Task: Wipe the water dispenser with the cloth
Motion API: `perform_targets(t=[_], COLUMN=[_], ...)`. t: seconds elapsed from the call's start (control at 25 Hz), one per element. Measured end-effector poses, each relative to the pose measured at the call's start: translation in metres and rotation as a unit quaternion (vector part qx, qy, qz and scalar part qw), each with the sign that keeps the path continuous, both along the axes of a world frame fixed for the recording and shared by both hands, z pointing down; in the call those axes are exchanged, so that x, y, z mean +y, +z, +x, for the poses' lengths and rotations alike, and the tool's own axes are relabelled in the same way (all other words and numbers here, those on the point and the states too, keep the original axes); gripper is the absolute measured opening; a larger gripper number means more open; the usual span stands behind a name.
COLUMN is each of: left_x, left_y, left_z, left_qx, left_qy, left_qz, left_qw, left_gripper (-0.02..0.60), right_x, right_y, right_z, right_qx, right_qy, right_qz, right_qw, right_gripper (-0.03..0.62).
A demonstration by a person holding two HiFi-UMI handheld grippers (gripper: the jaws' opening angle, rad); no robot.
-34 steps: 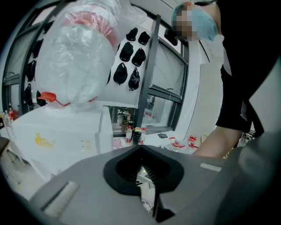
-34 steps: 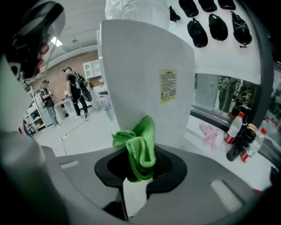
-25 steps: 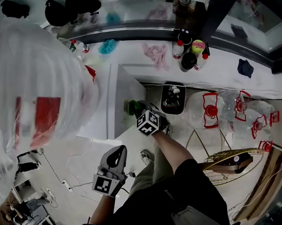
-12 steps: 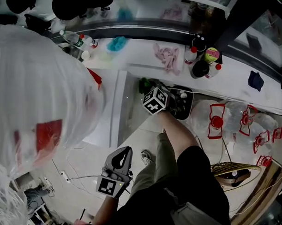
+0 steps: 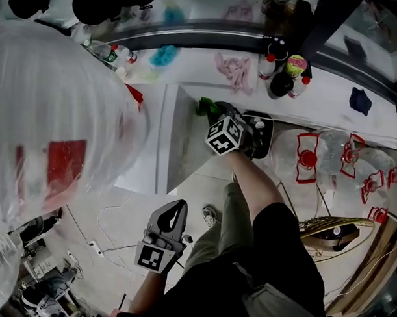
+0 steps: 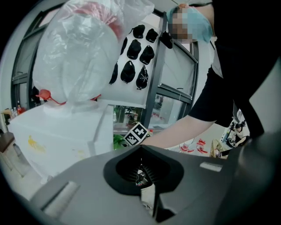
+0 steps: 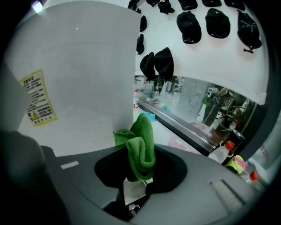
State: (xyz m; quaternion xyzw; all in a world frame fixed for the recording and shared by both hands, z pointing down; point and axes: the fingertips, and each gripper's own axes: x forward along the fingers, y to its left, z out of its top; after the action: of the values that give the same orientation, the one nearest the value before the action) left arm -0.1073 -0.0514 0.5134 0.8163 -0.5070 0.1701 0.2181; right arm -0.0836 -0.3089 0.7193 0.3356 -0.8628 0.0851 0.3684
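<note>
Found the green cloth point(image 7: 140, 147) wedged in the right gripper point(image 7: 138, 176), folded into a thick wad and standing up out of the dark hollow between the jaws. Saw those jaws clenched on the wad's lower end, with the free folds poking out ahead of the tips.

From the head view, placed the cloth point(image 5: 203, 107) at the edge of the shaded side panel of the water dispenser point(image 5: 186, 144), the edge nearest the ledge point(image 5: 202, 64). Saw the right gripper point(image 5: 213, 113) reaching in toward that edge from the floor side of the panel.

Read the same in the right gripper view. Found the white panel of the water dispenser point(image 7: 79, 74) filling the left, with a yellow label point(image 7: 38, 99) near its left edge. Saw the cloth's upper fold right at the panel's far vertical edge. Could not tell whether cloth and panel truly touched or only stood just beside each other.

Found the left gripper point(image 5: 172, 215) held low over the floor point(image 5: 112, 216), clear of the dispenser. Saw its jaws drawn together in the left gripper view point(image 6: 142, 176), with nothing between them.

Noted a big water bottle point(image 5: 50, 130) wrapped in clear plastic on the dispenser's top, also seen from below in the left gripper view point(image 6: 83, 52).
</note>
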Motion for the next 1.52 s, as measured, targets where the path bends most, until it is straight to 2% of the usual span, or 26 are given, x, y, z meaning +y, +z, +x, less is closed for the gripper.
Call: perform_targets(t=[0.2, 0.6, 0.88, 1.0, 1.12, 1.52], left_x=[0.017, 0.037, 0.036, 0.031, 0.022, -0.015], left_y=[-0.002, 0.003, 0.013, 0.017, 0.021, 0.03], left_z=[-0.001, 0.006, 0.014, 0.015, 0.014, 0.023], left_qx=[0.0, -0.006, -0.008, -0.01, -0.015, -0.012], left_qy=[0.021, 0.066, 0.071, 0.063, 0.055, 0.016], left_qz=[0.007, 0.024, 0.018, 0.013, 0.005, -0.009], left_qw=[0.9998, 0.9975, 0.9973, 0.9979, 0.9984, 0.9997], left_gripper=[0.002, 0.002, 0.002, 0.002, 0.002, 0.002], right_x=[0.057, 0.205, 0.257, 0.257, 0.238, 0.12], right_y=[0.002, 0.036, 0.063, 0.073, 0.08, 0.089], right_z=[0.023, 0.026, -0.008, -0.023, -0.033, -0.033], right_qx=[-0.008, -0.047, -0.027, -0.02, -0.021, 0.001], right_qy=[0.021, 0.041, -0.042, -0.08, -0.089, -0.105], right_qz=[0.001, -0.078, -0.109, -0.116, -0.129, -0.097], right_qw=[1.0, 0.995, 0.993, 0.99, 0.987, 0.99], right_gripper=[0.094, 0.094, 0.094, 0.094, 0.094, 0.094])
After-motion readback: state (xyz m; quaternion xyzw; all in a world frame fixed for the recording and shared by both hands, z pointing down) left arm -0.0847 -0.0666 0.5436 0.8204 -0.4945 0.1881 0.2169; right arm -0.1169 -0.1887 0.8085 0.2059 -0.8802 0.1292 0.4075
